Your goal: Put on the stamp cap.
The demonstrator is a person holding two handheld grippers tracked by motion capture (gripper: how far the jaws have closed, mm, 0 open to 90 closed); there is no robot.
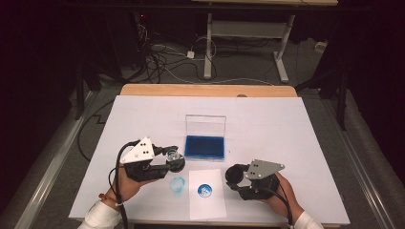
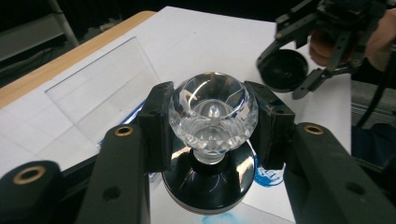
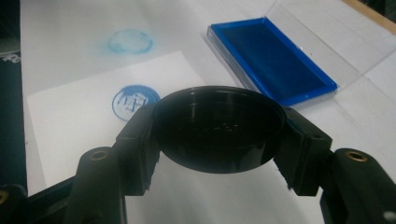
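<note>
**Onlooker A:** At the near left of the table, the left gripper (image 1: 168, 159) is clamped on the faceted glass knob of a round stamp (image 2: 211, 122). One jaw presses each side of the knob. The stamp's black base hangs just above the white sheet covering the table (image 1: 267, 119).

**Onlooker B:** And beneath it?

**Onlooker A:** A faint blue ring (image 1: 177, 184) is smudged straight onto the table cover, just right of the left hand (image 1: 125, 183). Beside that, near centre, lies a small paper (image 1: 207, 205) bearing a crisp blue round imprint (image 1: 204, 191). So one clean stamping looks done.

**Onlooker B:** The ink?

**Onlooker A:** Farther back at centre sits the blue ink pad (image 1: 204, 146), its clear lid (image 1: 205, 125) standing up behind it. That lid is not yet shut.

**Onlooker B:** And on the right?

**Onlooker A:** The right gripper (image 1: 235, 175) is closed around a shallow black cap (image 3: 219, 128), held off the table at the near right, hollow side up in the right gripper view. It appears to be the stamp's cover.

**Onlooker B:** What remains?

**Onlooker A:** My guess: bring cap and stamp together, for they are well apart now, then close the pad's lid.
</note>
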